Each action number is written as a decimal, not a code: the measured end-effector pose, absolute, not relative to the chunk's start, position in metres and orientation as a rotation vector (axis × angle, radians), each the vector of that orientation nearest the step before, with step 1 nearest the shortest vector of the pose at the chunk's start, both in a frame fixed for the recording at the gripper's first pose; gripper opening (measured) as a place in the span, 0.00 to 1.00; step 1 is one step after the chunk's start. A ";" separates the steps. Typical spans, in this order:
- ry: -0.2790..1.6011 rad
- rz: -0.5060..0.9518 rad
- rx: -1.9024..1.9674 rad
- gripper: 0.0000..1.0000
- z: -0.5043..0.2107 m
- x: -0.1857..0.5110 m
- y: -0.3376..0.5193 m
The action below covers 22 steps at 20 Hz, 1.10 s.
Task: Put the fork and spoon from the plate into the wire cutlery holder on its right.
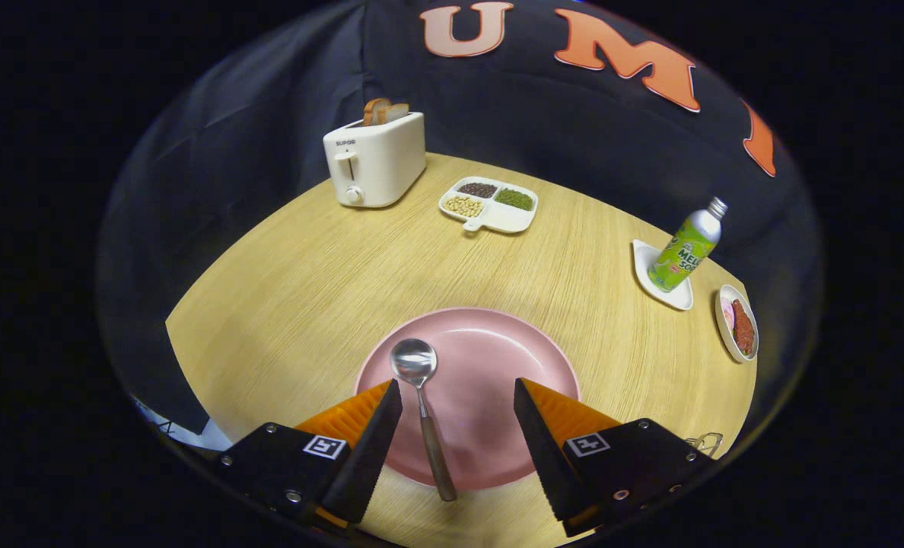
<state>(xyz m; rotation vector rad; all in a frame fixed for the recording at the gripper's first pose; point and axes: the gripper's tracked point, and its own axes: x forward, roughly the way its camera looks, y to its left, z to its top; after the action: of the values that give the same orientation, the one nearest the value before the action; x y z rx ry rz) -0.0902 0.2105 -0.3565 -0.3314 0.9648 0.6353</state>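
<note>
A pink plate (490, 342) lies on the round wooden table just ahead of my fingers. A spoon (420, 396) with a shiny bowl and a dark brown handle rests on the plate's left side, its handle running back over the near rim between my fingers, close to the left one. My gripper (458, 392) is open above the plate's near half, with nothing pressed between the fingers. A bit of the wire cutlery holder (705, 441) peeks out past the right finger. I see no fork on the plate.
A white toaster (374, 158) holding bread stands at the back left. A divided dish of beans (488, 204) sits behind the plate. To the right are a green bottle (686, 247) on a white coaster and a small dish of food (738, 323).
</note>
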 end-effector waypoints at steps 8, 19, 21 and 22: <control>1.085 0.697 -0.458 0.82 -0.384 -0.103 0.211; 1.257 0.716 -0.581 0.43 -0.417 -0.122 0.203; 1.290 0.698 -0.574 0.29 -0.419 -0.124 0.201; 1.306 0.693 -0.565 0.24 -0.422 -0.126 0.201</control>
<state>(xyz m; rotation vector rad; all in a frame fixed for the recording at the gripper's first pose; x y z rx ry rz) -0.1257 0.2008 -0.4218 -0.5650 1.3057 0.6932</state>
